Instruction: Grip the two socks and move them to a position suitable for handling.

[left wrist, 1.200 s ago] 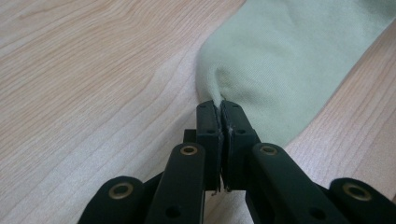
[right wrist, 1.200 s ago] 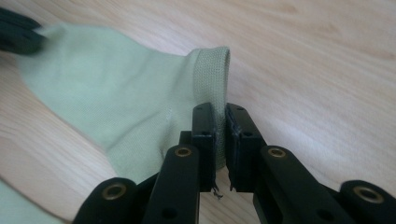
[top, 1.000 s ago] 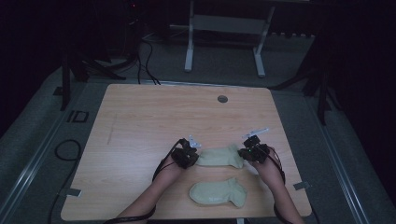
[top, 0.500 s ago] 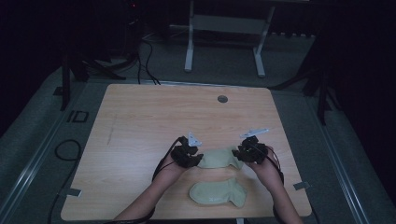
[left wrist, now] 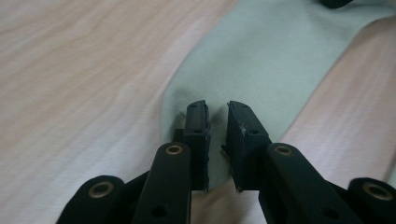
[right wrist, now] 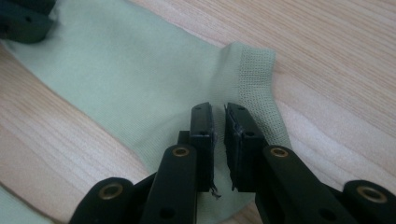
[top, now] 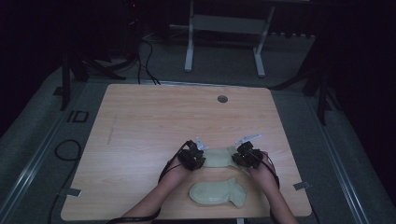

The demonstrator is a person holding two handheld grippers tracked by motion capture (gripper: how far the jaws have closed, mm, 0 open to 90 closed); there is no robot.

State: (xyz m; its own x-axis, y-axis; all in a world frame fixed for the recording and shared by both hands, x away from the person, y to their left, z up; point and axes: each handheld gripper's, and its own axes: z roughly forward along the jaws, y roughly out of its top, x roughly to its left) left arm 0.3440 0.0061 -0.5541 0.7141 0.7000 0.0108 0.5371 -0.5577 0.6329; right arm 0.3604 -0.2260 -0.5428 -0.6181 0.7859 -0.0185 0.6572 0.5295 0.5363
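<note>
A pale green sock (top: 219, 157) lies flat across the near middle of the table, and each gripper holds one end of it. My left gripper (top: 201, 160) is at its left end. In the left gripper view the jaws (left wrist: 217, 109) have just been closing and pinch a puckered fold of the sock (left wrist: 271, 56). My right gripper (top: 238, 159) is at the cuff end. Its jaws (right wrist: 218, 109) have also just been closing and nip the sock (right wrist: 130, 60) beside the ribbed cuff (right wrist: 257, 70). A second matching sock (top: 217, 192) lies nearer the front edge.
The wooden table (top: 154, 121) has a round cable hole (top: 222, 99) at the far middle. A white metal stand (top: 224, 28) and cables sit on the floor beyond it. My forearms come in over the front edge on either side of the second sock.
Both grippers have shifted slightly inward and toward the front edge at the ends of the upper sock. The sock between them looks a little shorter.
</note>
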